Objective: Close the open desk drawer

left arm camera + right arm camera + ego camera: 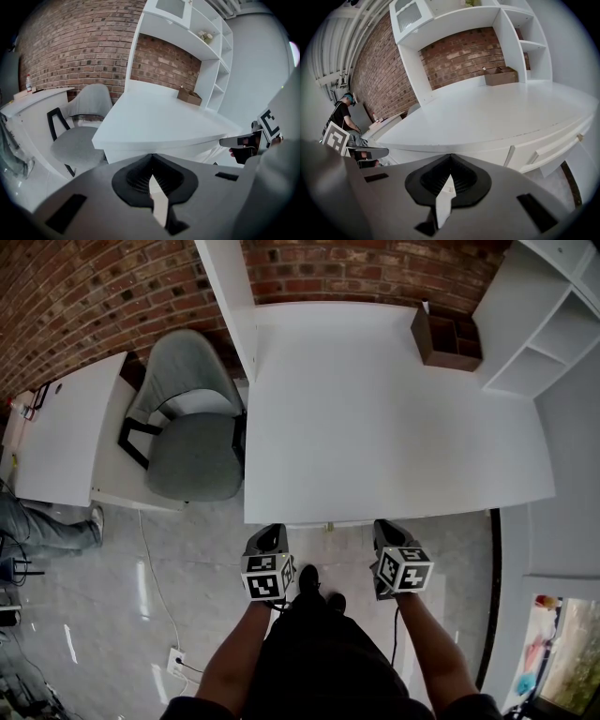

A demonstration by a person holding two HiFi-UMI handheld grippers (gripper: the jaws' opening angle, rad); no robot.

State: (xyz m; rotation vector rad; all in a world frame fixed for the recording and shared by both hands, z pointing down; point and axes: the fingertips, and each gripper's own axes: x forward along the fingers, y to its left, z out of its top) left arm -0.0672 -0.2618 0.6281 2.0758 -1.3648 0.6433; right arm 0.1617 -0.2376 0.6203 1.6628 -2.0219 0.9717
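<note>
The white desk [394,418] lies ahead of me, and its top hides the drawers in the head view. In the right gripper view, drawer fronts [551,149] show under the desk's front edge at the right, and one seems to stand a little forward. My left gripper [270,532] and right gripper [384,527] hover side by side just short of the desk's front edge. Both are shut and hold nothing. The left gripper [151,157] faces the desk's front left corner. The right gripper [450,157] faces the desk edge left of the drawers.
A grey office chair [192,442] stands left of the desk, beside a second white desk [66,427]. A brown box [448,338] sits at the desk's back right, by white shelves [548,324]. A person's leg [42,526] shows at far left. A cable and socket [175,659] lie on the floor.
</note>
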